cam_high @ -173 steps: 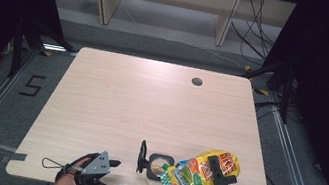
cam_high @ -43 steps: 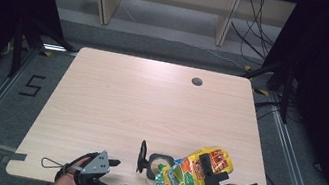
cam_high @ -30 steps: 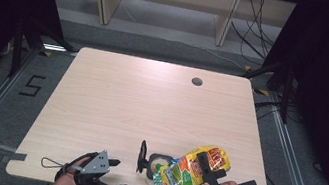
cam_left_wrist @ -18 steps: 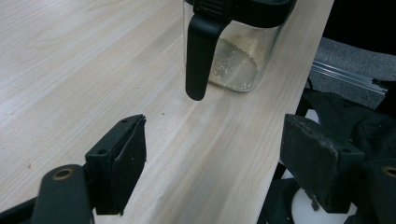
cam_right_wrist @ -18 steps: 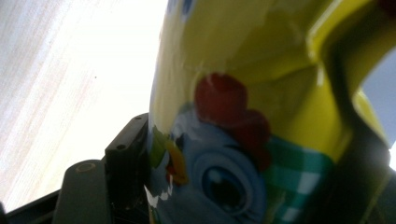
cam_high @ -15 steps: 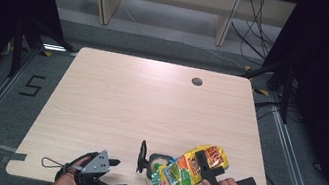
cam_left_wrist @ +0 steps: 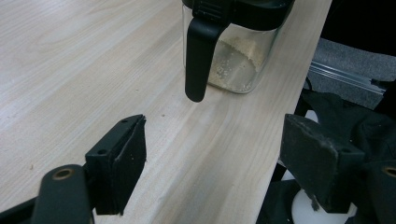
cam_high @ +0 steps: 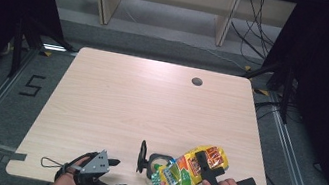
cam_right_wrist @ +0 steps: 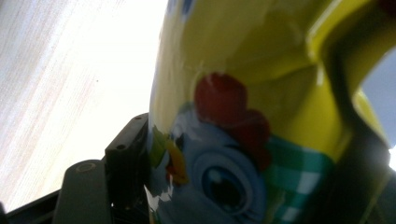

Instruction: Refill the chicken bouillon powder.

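Note:
A yellow snack bag [cam_high: 185, 169] with a cartoon print hangs tilted, its lower end over a glass jar [cam_high: 155, 160] near the table's front edge. My right gripper [cam_high: 205, 164] is shut on the bag's upper part. In the right gripper view the bag [cam_right_wrist: 261, 84] sits between both jaws. The jar has a black lid and a black handle [cam_left_wrist: 199, 56], and pale crumbs [cam_left_wrist: 238, 58] lie in its bottom. Left of the jar, my left gripper [cam_high: 110, 175] rests low at the table's front left. Its jaws stand wide apart around bare wood, with the left gripper [cam_left_wrist: 212, 170] pointing at the jar.
The light wooden table [cam_high: 140, 103] has a round cable hole [cam_high: 197, 82] at the back right. Its front edge [cam_left_wrist: 280, 116] runs close beside the jar. Dark floor, rails and shelf legs surround the table.
Since the oldest frame the bag and my right gripper have shifted a little left toward the jar. Over the last second nothing visibly moved. The left gripper has kept still throughout.

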